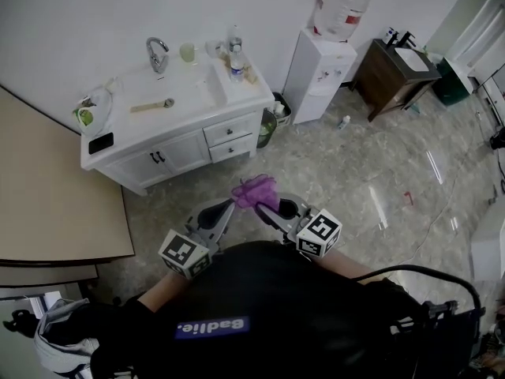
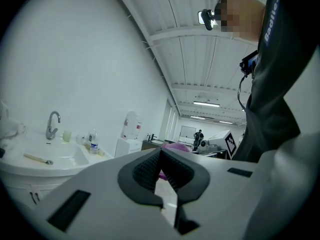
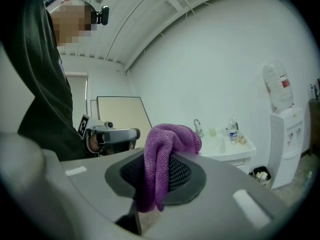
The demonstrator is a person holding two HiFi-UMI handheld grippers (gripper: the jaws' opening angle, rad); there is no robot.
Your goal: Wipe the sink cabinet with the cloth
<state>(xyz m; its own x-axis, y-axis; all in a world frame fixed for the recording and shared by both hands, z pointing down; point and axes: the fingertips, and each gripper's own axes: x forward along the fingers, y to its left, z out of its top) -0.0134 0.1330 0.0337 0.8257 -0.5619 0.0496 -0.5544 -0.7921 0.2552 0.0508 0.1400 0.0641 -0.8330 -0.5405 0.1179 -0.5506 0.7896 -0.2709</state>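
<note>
Right fingers [image 3: 184, 175]: closed on the purple cloth [image 3: 162, 151], as I read it from the right gripper view; the fabric is pinched between the dark ribbed pads, bulging over their tips and hanging down in front.
Left fingers [image 2: 144, 173]: pads pressed together at the tips, with nothing held between them.
Right gripper [image 1: 267, 206]: held low in front of my body, with its tips angled toward the left gripper.
Left gripper [image 1: 227, 208]: just beside the right gripper's tips, pointing toward the cloth; I cannot tell whether it touches the cloth.
Cloth, head view [image 1: 254, 189]: bunched at the meeting point of the two sets of fingertips, above the floor [image 1: 355, 180].
Sink cabinet [image 1: 183, 147]: white, ahead of both fingertips and well apart from them, standing against the wall.
Faucet [image 1: 158, 54]: at the back of the cabinet top, beyond the fingers.
Cup [image 1: 187, 51]: pale green, just beside the faucet.
Water bottle [image 1: 236, 63]: on the cabinet top's right end.
Brush [image 1: 151, 105]: wooden-handled, lying in front of the faucet.
Water dispenser [image 1: 323, 73]: white, beyond the fingers and to the right of the cabinet.
Bin [image 1: 267, 127]: between the cabinet and the dispenser.
Dark wooden cabinet [image 1: 390, 76]: far right, well apart from both grippers.
</note>
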